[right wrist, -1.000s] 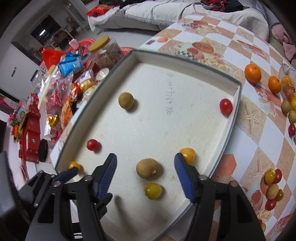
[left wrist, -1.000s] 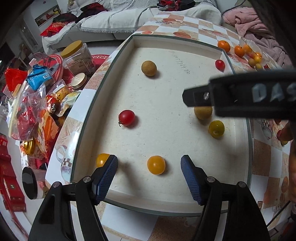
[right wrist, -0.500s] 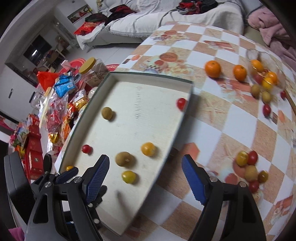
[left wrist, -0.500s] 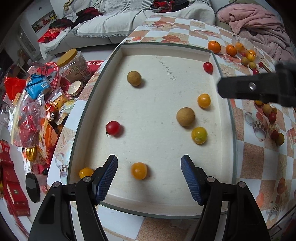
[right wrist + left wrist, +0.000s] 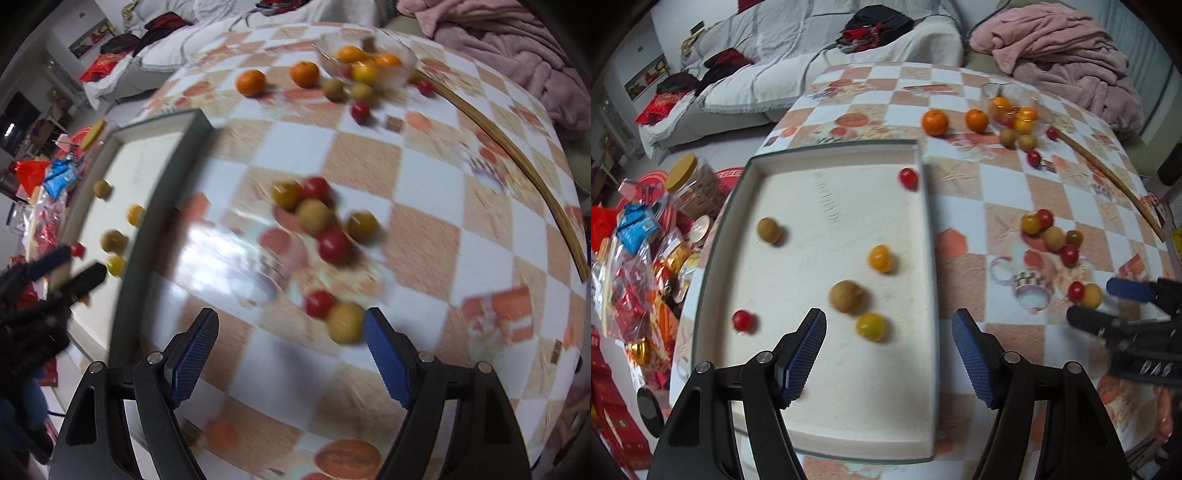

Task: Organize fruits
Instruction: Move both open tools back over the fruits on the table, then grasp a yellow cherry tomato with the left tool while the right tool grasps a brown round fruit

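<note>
step: reaching for loose fruit | right gripper (image 5: 290, 354) gaping, empty | yellow fruit (image 5: 345, 322) at 1 o'clock | left gripper (image 5: 888, 354) gaping over tray (image 5: 925, 258) | next: centre, close gently

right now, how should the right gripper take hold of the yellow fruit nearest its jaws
Grip the yellow fruit across its round middle, coming straight down from above. It lies loose on the table with a red tomato touching its left side, so probably turn the right gripper to put one jaw in front and one behind, not left and right.
</note>
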{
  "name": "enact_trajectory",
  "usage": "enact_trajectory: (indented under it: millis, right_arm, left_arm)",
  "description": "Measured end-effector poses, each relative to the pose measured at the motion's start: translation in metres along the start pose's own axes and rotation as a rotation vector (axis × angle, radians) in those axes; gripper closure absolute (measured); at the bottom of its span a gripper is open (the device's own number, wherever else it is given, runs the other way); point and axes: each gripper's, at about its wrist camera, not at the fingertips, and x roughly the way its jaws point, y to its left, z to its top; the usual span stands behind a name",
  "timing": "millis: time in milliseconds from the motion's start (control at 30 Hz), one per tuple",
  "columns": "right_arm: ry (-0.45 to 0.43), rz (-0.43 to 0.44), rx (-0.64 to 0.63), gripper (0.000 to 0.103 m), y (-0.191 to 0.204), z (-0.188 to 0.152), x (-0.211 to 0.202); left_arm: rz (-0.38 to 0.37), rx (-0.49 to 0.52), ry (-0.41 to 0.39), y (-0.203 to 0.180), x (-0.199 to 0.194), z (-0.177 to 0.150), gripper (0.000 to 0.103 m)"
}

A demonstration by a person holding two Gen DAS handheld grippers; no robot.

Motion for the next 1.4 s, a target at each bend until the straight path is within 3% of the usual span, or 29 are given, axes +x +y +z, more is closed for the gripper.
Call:
enact_trajectory:
  millis: [200, 467, 667, 1033, 1167, 1233, 1333, 1400]
  right_arm:
    - [0.026, -0.041, 0.002, 0.02, -0.019, -0.019, 0.008]
    - [0.001, -0.058, -0.035, 0.02, -0.025, -0.019, 0.013]
    - [-0.006, -0.05, -0.058, 0.029, -0.028, -0.02, 0.014]
    - [-0.031, -0.038, -0.064, 0.031, -0.032, -0.017, 0.013]
    - [-0.037, -0.05, -0.065, 0.046, -0.032, -0.011, 0.014]
    - [-0.036, -0.042, -0.068, 0.055, -0.033, -0.01, 0.014]
    - [-0.032, -0.026, -0.071, 0.075, -0.035, -0.007, 0.013]
    - [-0.03, 0.001, -0.043, 0.075, -0.039, -0.005, 0.014]
  left_arm:
    - [-0.043, 0.06, 0.019, -0.038, 0.012, 0.01, 0.031]
    - [-0.089, 0.09, 0.042, -0.069, 0.043, 0.034, 0.031]
    - [-0.103, 0.12, 0.026, -0.088, 0.062, 0.051, 0.031]
    - [-0.108, 0.181, 0.037, -0.116, 0.091, 0.07, 0.031]
    - [-0.105, 0.19, 0.034, -0.121, 0.094, 0.073, 0.031]
    - [-0.108, 0.183, 0.031, -0.122, 0.094, 0.073, 0.036]
    - [-0.122, 0.179, 0.028, -0.124, 0.093, 0.075, 0.055]
    - [-0.147, 0.186, 0.029, -0.128, 0.092, 0.076, 0.068]
